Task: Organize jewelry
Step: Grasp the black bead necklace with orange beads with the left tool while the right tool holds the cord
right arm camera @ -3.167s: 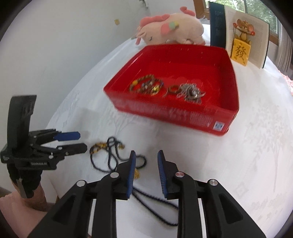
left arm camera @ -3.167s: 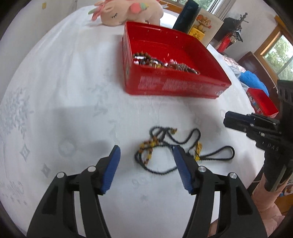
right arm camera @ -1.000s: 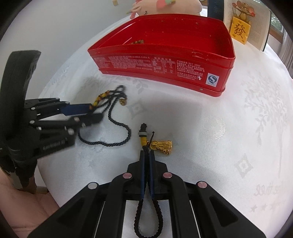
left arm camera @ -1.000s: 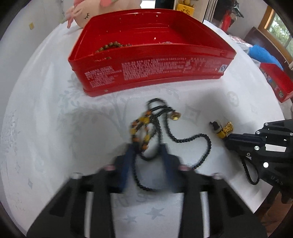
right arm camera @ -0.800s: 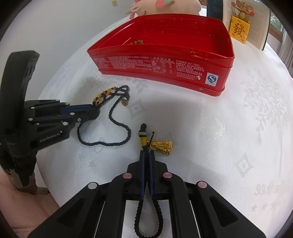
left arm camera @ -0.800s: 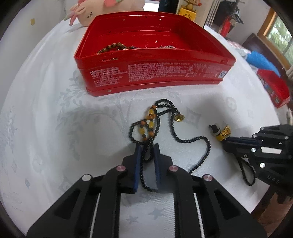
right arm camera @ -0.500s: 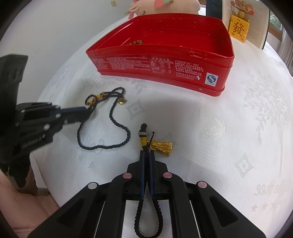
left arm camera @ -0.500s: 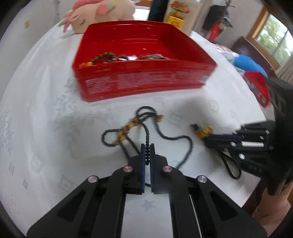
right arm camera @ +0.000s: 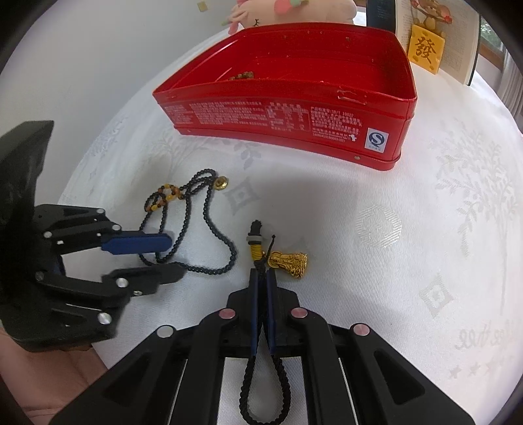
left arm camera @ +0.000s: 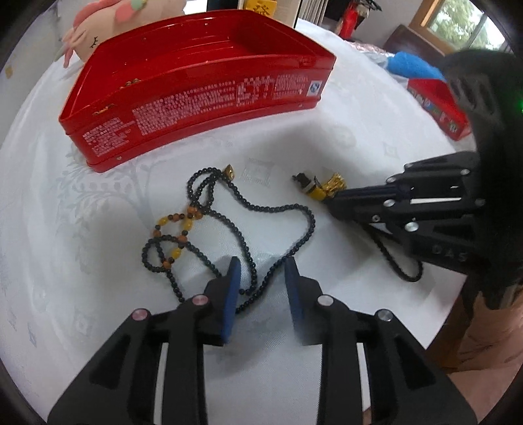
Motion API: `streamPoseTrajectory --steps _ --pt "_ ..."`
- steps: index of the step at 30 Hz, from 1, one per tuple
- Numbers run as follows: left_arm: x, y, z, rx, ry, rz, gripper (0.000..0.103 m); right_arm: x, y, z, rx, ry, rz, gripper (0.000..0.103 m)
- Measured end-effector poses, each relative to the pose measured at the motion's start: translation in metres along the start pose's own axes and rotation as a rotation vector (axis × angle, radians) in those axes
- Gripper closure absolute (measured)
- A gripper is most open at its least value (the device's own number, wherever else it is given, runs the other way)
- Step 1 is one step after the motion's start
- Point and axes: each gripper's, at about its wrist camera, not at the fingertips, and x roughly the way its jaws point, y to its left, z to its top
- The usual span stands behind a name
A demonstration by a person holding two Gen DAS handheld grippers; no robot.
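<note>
A black bead necklace (left arm camera: 242, 209) with amber beads and a small gold bell lies loose on the white tablecloth; it also shows in the right wrist view (right arm camera: 196, 209). My left gripper (left arm camera: 263, 271) is open, its blue pads on either side of the necklace's near loop. My right gripper (right arm camera: 261, 278) is shut on the black braided cord (right arm camera: 264, 385) of a gold pendant (right arm camera: 289, 261). The pendant (left arm camera: 330, 184) rests on the cloth. A red tin box (left arm camera: 196, 81) with several jewelry pieces inside stands behind, also in the right wrist view (right arm camera: 294, 98).
A pink plush toy (left arm camera: 108, 23) lies behind the tin. A card with a yellow charm (right arm camera: 425, 49) stands at the back right. A smaller red box (left arm camera: 438, 104) sits at the table's right edge. The table edge is close behind both grippers.
My left gripper was shut on the bead necklace and has opened, letting it drop on the cloth. My right gripper has stayed shut on the pendant cord.
</note>
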Motion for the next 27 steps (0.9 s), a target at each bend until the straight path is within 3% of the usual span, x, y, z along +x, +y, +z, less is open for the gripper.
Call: streamPoseTrajectory --steps 3,4,6,8,17,24,25,27 --pt "-0.001 0.0 -0.002 0.011 -0.006 0.012 0.074 0.0 0.0 0.0 0.003 0.001 -0.001 0.099" --pt "-0.001 0.001 -0.002 0.011 -0.007 0.015 0.077 0.0 0.0 0.0 0.003 0.001 -0.001 0.099" --pt "0.001 0.005 0.0 -0.012 -0.015 0.047 0.097 0.0 0.0 -0.001 0.003 0.002 -0.002 0.099" --pt "0.002 0.013 0.005 -0.049 -0.013 0.014 0.101 0.0 -0.001 -0.001 0.005 0.003 -0.001 0.099" --pt "-0.031 0.059 0.015 -0.169 -0.108 0.015 0.101 0.0 0.002 0.0 0.002 0.007 -0.008 0.098" --pt "-0.021 0.081 0.021 -0.218 -0.061 -0.005 0.099 0.001 0.002 0.001 0.002 0.01 -0.009 0.098" --pt "-0.02 0.084 0.02 -0.228 -0.054 0.0 0.098 0.001 0.002 0.001 0.001 0.011 -0.01 0.098" --pt "-0.016 0.094 0.019 -0.25 -0.042 0.001 0.081 0.002 0.001 0.001 -0.001 0.011 -0.01 0.098"
